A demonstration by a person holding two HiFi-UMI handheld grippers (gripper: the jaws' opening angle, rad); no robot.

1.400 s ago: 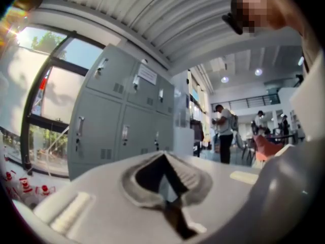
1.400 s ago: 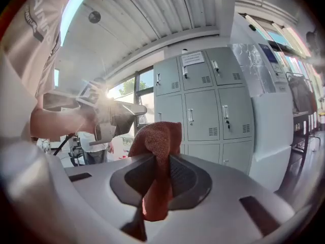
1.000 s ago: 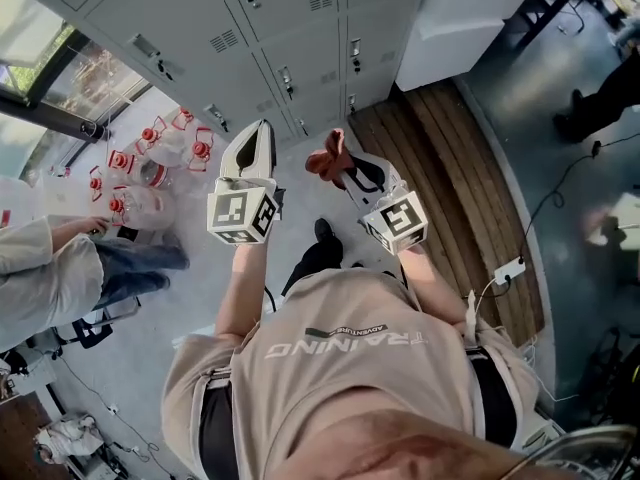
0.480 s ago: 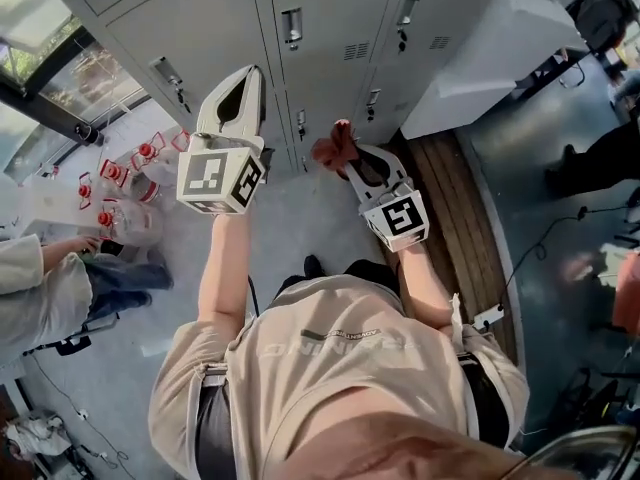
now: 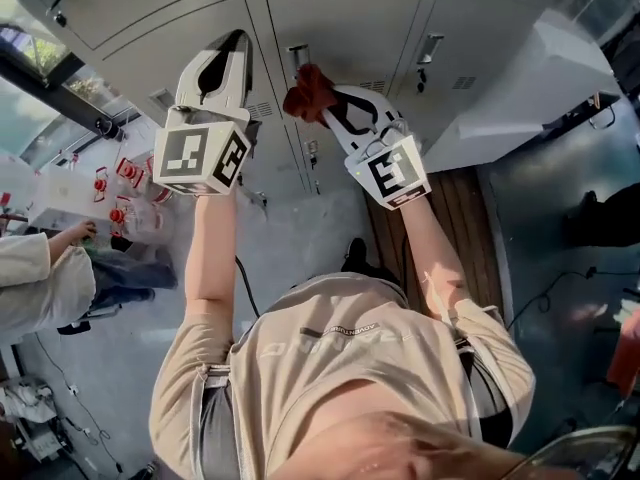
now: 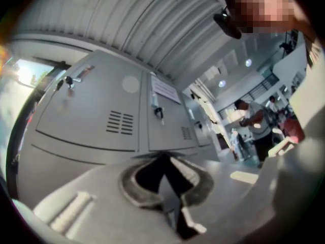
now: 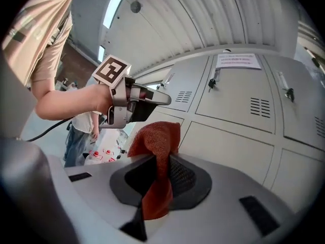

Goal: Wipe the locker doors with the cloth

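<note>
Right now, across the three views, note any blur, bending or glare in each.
Head view: sharp, sunlight bright on the lockers. Left gripper view: soft all over, window blown out. Right gripper view: cloth crisp, locker seams bowed, dark round border.

Both arms are extended forward, elbows nearly straight, forearms bare. My left gripper [image 5: 238,43] has its jaws closed together, with nothing between them. My right gripper [image 5: 322,103] is near it but not touching, jaws clamped on a red cloth [image 7: 156,136]. The cloth bunches past the jaw tips and trails back through the claw's throat. From the right claw, the left gripper lies ahead and to the left. Both marker cubes face my head camera.
</note>
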